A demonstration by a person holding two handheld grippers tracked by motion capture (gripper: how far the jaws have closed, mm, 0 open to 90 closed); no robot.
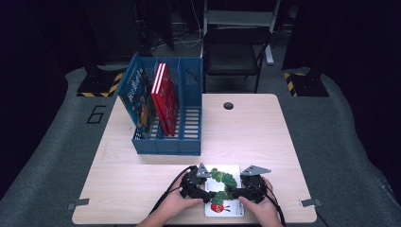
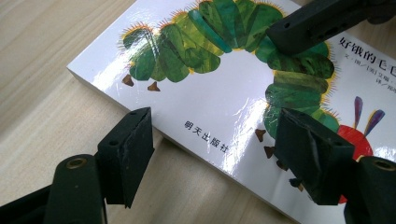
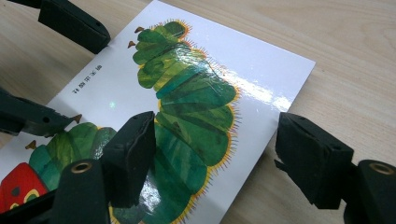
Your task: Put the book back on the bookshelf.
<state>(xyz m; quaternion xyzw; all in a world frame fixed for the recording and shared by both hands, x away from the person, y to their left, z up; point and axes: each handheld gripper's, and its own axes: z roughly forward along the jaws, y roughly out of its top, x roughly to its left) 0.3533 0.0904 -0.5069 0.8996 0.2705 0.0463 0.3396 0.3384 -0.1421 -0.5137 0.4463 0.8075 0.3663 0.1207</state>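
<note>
stage: early, nothing lifted | caterpillar book (image 1: 225, 190) flat on table (image 1: 142, 175), between both tools | left gripper (image 2: 212, 154) wide, straddling its edge | right gripper (image 3: 217, 158) wide, over opposite edge | left: grasp, carry to blue rack (image 1: 163, 144) ahead

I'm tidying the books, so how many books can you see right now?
3. The blue book and the red book stand in the blue rack; the caterpillar book lies flat on the table between both grippers. More may be hidden.
</note>
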